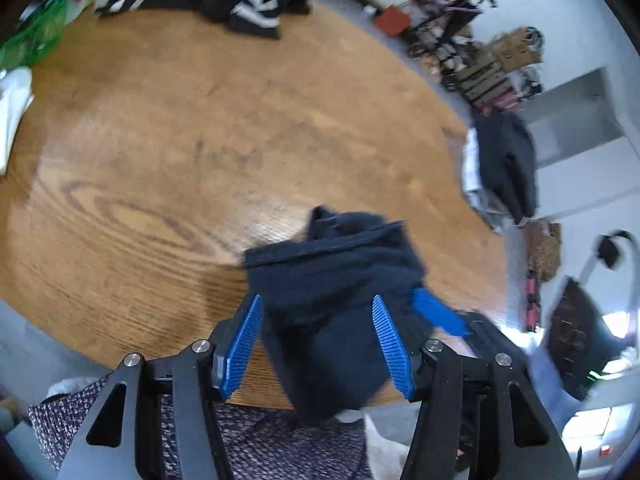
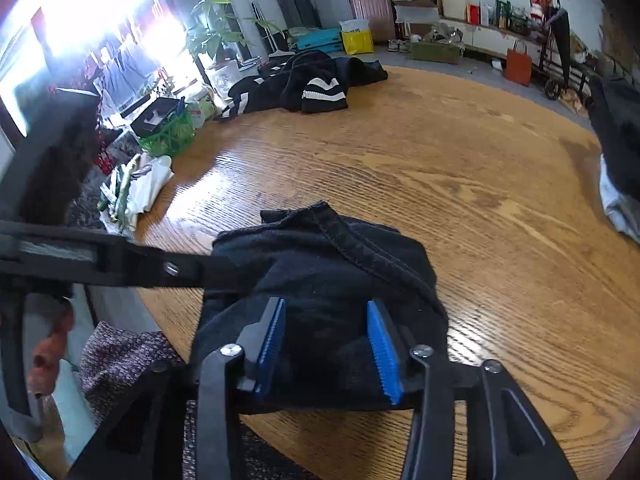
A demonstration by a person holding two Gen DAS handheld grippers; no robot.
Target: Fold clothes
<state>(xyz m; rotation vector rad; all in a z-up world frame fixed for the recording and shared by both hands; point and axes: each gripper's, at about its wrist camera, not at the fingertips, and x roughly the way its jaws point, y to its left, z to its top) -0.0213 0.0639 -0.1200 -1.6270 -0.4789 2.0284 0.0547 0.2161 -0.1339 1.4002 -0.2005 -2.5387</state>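
A dark garment (image 2: 320, 280) lies bunched at the near edge of the wooden table (image 2: 460, 168). The left gripper (image 1: 318, 344) and right gripper (image 2: 326, 344) both stand spread around its folds, neither clamped on it.

The middle of the round oak-grain wooden table (image 2: 460, 184) lies bare and passable. Obstacles: a bunched dark navy garment (image 2: 320, 280) at the near edge, a black-and-white striped clothing pile (image 2: 316, 80) at the far edge, a green mesh basket (image 2: 170, 134) at the left rim
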